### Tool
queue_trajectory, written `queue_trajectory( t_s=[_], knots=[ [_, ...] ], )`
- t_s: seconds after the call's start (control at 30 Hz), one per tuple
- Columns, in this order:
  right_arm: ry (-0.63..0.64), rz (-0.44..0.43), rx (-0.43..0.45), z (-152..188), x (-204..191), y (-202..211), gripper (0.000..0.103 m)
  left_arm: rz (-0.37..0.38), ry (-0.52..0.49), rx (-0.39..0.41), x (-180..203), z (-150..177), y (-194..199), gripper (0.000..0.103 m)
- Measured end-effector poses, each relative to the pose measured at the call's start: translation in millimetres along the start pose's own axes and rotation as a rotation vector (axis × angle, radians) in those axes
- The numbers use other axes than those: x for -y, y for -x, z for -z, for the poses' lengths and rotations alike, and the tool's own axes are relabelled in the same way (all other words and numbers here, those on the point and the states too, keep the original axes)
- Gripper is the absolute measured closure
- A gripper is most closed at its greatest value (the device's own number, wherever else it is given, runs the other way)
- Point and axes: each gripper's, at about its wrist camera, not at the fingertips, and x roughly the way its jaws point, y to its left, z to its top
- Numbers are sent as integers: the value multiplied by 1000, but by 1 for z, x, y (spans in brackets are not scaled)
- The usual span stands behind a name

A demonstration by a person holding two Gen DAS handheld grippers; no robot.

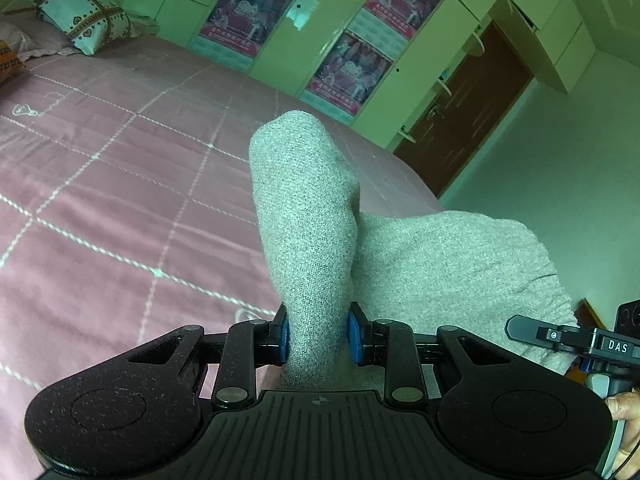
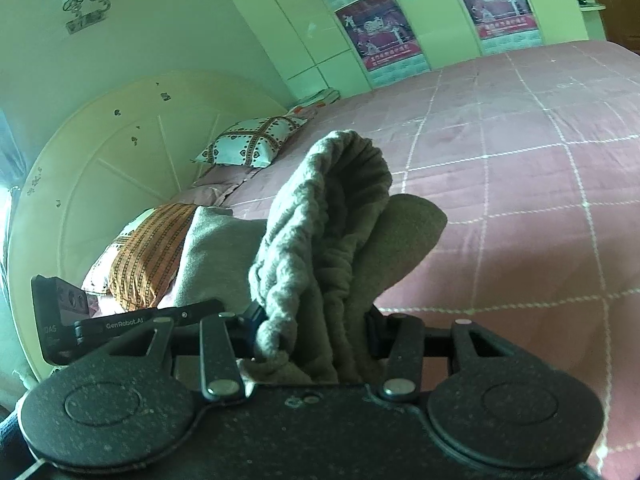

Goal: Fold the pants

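Observation:
The grey knit pants (image 1: 308, 216) are held up over the pink bed. My left gripper (image 1: 318, 338) is shut on a bunch of the fabric, which stands up between its blue pads (image 1: 283, 336); more cloth drapes to the right (image 1: 460, 264). My right gripper (image 2: 316, 332) is shut on the gathered elastic waistband of the pants (image 2: 320, 216), which rises in folds above the jaws. Its fingertips are hidden by the cloth. The right gripper shows at the right edge of the left wrist view (image 1: 580, 340), and the left gripper at the left of the right wrist view (image 2: 120, 324).
A pink quilted bedspread (image 1: 120, 184) covers the bed (image 2: 520, 160). Patterned pillows (image 1: 80, 16) lie at the headboard (image 2: 100, 168), with an orange one (image 2: 148, 252). Green wardrobes with posters (image 1: 352, 68) stand beyond the bed, beside a brown door (image 1: 468, 112).

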Motion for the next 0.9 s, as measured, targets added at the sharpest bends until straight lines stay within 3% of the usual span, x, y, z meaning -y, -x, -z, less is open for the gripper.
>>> queue_trajectory(
  t_s=[0.4,0.57,0.83,0.87,0.9],
  knots=[
    [-54,-18,15,-61,35,-65,65,-36,-42,-1,-17,-81,-60,74],
    [-72,-18,13,-91,56,-97,65,-35,-7,-5,-32,-110,-98,74],
    [-97,9,-51,-100,99,-145,64,-41,82,-78,-78,-96,-170,74],
    [-113,28,-69,-94,112,-154,62,-46,113,-96,-88,-91,-180,72],
    [-149,77,-87,-85,130,-163,60,-71,140,-110,-96,-85,-188,63]
  ],
)
